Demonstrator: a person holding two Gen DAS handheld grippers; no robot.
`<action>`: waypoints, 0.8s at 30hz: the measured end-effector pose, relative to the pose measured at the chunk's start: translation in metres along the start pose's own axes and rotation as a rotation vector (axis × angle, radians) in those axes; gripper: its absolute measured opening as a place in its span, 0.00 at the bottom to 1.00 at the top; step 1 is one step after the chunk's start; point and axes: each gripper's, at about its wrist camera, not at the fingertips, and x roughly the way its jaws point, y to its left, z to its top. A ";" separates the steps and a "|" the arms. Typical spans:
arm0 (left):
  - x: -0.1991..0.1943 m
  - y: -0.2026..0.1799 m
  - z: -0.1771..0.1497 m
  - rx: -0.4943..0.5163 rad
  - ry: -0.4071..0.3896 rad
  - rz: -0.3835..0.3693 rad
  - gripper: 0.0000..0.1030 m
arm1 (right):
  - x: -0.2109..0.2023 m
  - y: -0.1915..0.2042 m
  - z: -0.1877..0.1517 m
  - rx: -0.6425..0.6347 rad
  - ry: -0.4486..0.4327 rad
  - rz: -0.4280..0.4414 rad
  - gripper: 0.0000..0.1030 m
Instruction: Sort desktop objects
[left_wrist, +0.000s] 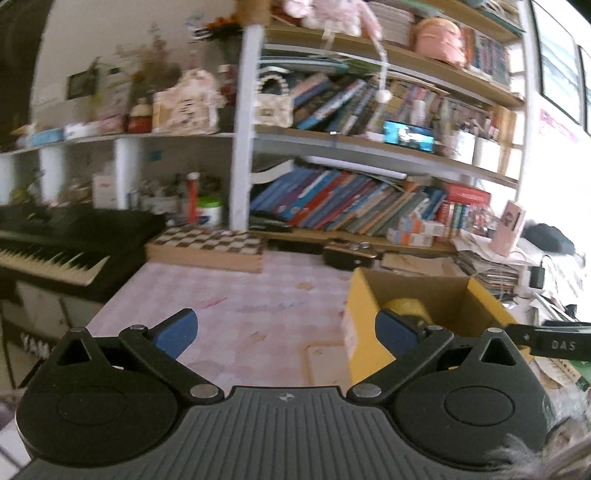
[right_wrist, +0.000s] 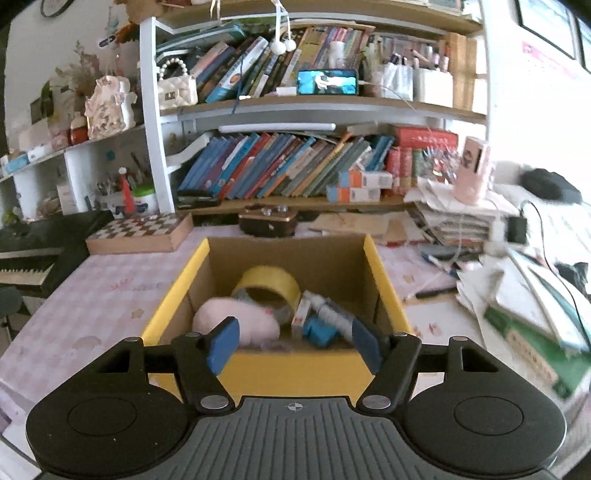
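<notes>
Left of the yellow box (left_wrist: 369, 314), the left gripper (left_wrist: 286, 328) hangs over bare tabletop (left_wrist: 240, 295), fingers spread wide, holding nothing. The right gripper (right_wrist: 293, 345) faces the box's near wall, fingers parted and empty (likely just unloaded). Inside lie a tape roll (right_wrist: 269, 284), a pink plush (right_wrist: 240, 321) and blurred blue-white items (right_wrist: 321, 321).

Matt cardboard box (right_wrist: 295, 373), glossy tape roll (right_wrist: 271, 282), fluffy pink toy (right_wrist: 255, 321)
</notes>
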 end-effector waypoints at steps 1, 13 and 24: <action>-0.005 0.005 -0.004 -0.003 0.003 0.010 1.00 | -0.005 0.004 -0.005 0.006 0.002 -0.009 0.68; -0.056 0.040 -0.055 0.018 0.077 0.072 1.00 | -0.065 0.050 -0.066 -0.015 0.018 -0.085 0.79; -0.085 0.049 -0.070 0.035 0.076 0.020 1.00 | -0.104 0.072 -0.102 -0.029 0.033 -0.092 0.83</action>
